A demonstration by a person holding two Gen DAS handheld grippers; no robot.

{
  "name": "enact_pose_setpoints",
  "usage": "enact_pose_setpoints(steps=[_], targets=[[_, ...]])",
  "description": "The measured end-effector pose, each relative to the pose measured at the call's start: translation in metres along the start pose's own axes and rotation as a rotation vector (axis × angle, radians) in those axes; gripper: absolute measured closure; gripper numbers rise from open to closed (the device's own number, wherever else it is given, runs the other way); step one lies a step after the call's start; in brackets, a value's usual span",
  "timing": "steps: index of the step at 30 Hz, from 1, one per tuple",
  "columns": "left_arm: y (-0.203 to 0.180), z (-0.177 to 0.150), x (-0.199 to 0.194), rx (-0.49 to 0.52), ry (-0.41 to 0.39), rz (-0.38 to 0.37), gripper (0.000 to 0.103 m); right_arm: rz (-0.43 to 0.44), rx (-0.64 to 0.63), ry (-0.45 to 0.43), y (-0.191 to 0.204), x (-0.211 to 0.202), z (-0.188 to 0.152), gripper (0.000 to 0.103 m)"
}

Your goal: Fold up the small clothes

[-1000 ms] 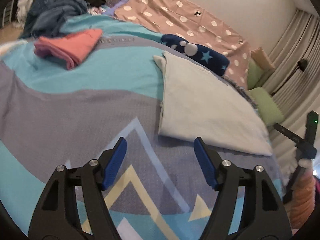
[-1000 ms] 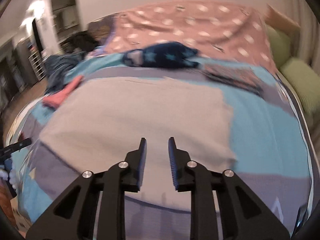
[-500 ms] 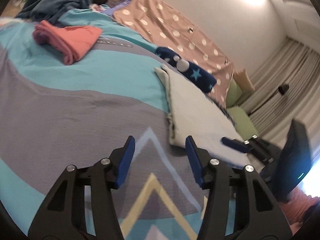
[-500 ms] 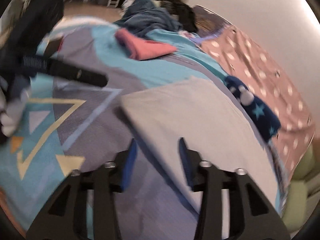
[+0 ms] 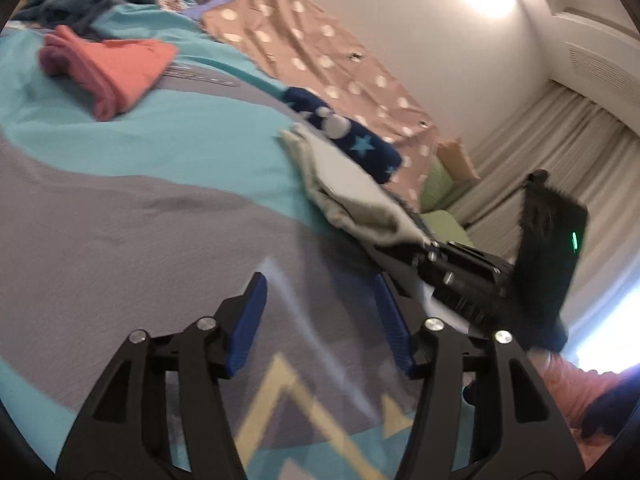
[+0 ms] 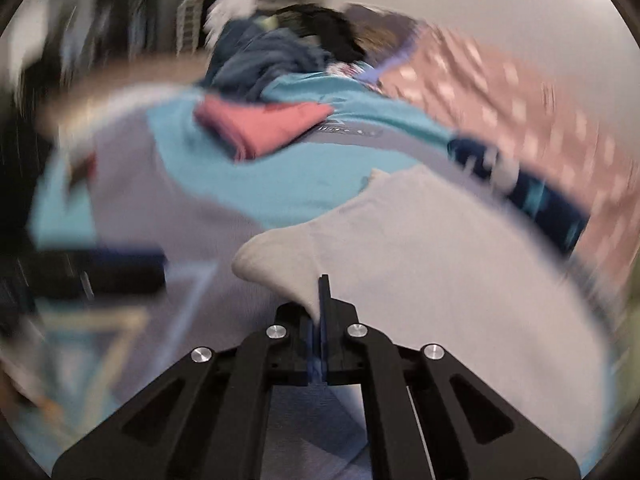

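Note:
A folded pale grey garment (image 6: 440, 248) lies on the bed. My right gripper (image 6: 322, 304) is shut on its near corner and lifts that edge off the cover. In the left wrist view the same garment (image 5: 352, 192) rises at its near end where the right gripper (image 5: 416, 252) pinches it. My left gripper (image 5: 320, 320) is open and empty, low over the grey and teal bed cover (image 5: 120, 208), just left of the garment.
A folded pink garment (image 5: 112, 68) lies at the far left of the bed. A navy star-patterned piece (image 5: 348, 140) lies behind the grey garment. A dark heap of clothes (image 6: 272, 56) sits at the far end. A pink dotted sheet (image 5: 320, 48) runs along the wall.
My right gripper has closed on the grey garment's corner and raised it. My left gripper has opened a little wider and swung right.

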State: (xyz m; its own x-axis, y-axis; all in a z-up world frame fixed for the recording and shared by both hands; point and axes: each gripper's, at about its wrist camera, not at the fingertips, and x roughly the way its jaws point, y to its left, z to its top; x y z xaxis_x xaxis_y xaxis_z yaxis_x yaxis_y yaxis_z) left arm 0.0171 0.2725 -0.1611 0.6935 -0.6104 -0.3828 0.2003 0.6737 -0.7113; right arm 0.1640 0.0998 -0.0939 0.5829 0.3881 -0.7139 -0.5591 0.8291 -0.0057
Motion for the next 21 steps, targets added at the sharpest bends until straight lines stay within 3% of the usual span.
enact_pose_setpoints(steps=[3,7,10,12,14,16,18,21], targets=[[-0.003,0.006,0.017,-0.03,0.034,-0.095,0.041,0.063,0.113,-0.004,-0.015,-0.011,0.008,0.101],[-0.005,0.009,0.033,-0.072,0.062,-0.186,0.04,0.116,0.168,0.017,-0.016,-0.012,0.008,0.1],[0.001,0.008,0.039,-0.124,0.072,-0.242,0.035,0.189,0.102,0.161,-0.003,0.008,-0.002,0.092],[0.008,0.008,0.043,-0.163,0.087,-0.252,0.035,0.2,0.093,0.198,-0.001,0.012,-0.003,0.091],[0.006,0.009,0.047,-0.163,0.093,-0.24,0.036,0.164,0.098,0.167,-0.008,0.009,0.01,0.086],[-0.002,0.01,0.053,-0.126,0.112,-0.196,0.036,0.101,0.101,0.145,-0.018,0.009,0.033,0.067],[-0.011,0.012,0.063,-0.08,0.135,-0.135,0.036,0.056,0.107,0.14,-0.028,0.021,0.06,0.066],[-0.018,0.016,0.073,-0.049,0.153,-0.106,0.037,0.076,0.155,0.19,-0.041,0.045,0.09,0.06]])
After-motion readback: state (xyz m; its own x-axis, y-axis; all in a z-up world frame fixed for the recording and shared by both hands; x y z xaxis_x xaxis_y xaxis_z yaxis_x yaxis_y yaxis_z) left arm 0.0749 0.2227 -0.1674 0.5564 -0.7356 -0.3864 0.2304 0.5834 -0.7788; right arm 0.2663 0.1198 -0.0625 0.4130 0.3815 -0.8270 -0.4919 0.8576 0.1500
